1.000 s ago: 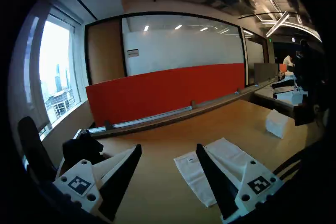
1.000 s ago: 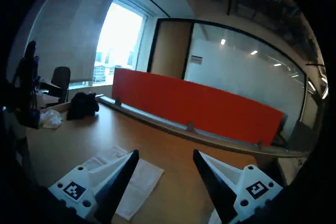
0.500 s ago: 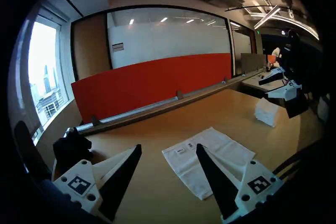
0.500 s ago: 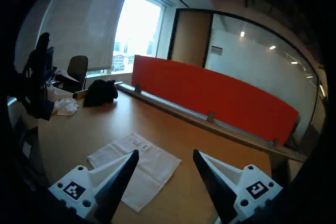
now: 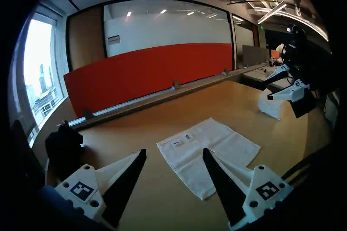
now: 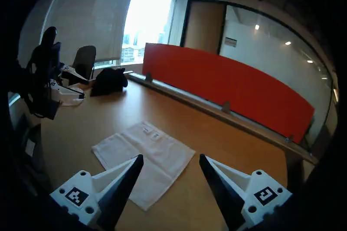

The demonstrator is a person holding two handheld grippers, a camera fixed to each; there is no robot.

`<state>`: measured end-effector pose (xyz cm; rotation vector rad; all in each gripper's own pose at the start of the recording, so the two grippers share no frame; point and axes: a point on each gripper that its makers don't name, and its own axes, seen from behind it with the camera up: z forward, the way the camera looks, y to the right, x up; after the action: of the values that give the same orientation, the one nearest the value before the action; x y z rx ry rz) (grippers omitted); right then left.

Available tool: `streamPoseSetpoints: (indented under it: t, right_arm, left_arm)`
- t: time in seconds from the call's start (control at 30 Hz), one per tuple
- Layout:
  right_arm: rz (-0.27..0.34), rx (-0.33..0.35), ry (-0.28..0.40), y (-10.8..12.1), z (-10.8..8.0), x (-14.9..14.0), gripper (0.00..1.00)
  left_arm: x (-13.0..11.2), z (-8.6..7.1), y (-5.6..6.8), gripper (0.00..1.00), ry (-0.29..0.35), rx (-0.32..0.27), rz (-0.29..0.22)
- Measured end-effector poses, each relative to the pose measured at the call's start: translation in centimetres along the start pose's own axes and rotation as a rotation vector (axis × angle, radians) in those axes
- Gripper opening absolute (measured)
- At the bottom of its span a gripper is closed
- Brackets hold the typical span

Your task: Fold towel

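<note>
A white towel (image 5: 207, 153) lies spread flat on the wooden table, its small labels facing up near the far edge. In the left gripper view my left gripper (image 5: 173, 155) hovers open above the table, its right finger over the towel's near edge. Farther off at the right, the right gripper (image 5: 279, 86) is held above the table. In the right gripper view the towel (image 6: 145, 157) lies ahead and left of my open right gripper (image 6: 170, 160). The left gripper (image 6: 63, 86) and the hand holding it appear at the far left.
A red divider panel (image 5: 147, 75) on a rail runs along the table's far side. A black bundle (image 6: 108, 82) sits near the window end. A folded white cloth (image 5: 271, 107) lies on the table's other end. An office chair (image 6: 84, 60) stands by the window.
Both grippers have tipped downward and come nearer the table, so the towel now shows more fully between the fingers. Both stay open. The towel has not moved.
</note>
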<state>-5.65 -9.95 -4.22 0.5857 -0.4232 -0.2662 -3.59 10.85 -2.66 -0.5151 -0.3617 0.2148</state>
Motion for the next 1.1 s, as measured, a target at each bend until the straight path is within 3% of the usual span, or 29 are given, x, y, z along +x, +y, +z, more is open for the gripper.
streamPoseSetpoints:
  t: [1.1]
  right_arm:
    - [0.009,0.119,-0.214,-4.9,5.9,-13.5,1.00]
  left_arm:
    - [-12.7,5.7,5.4,0.97,-0.222,-0.150,0.038]
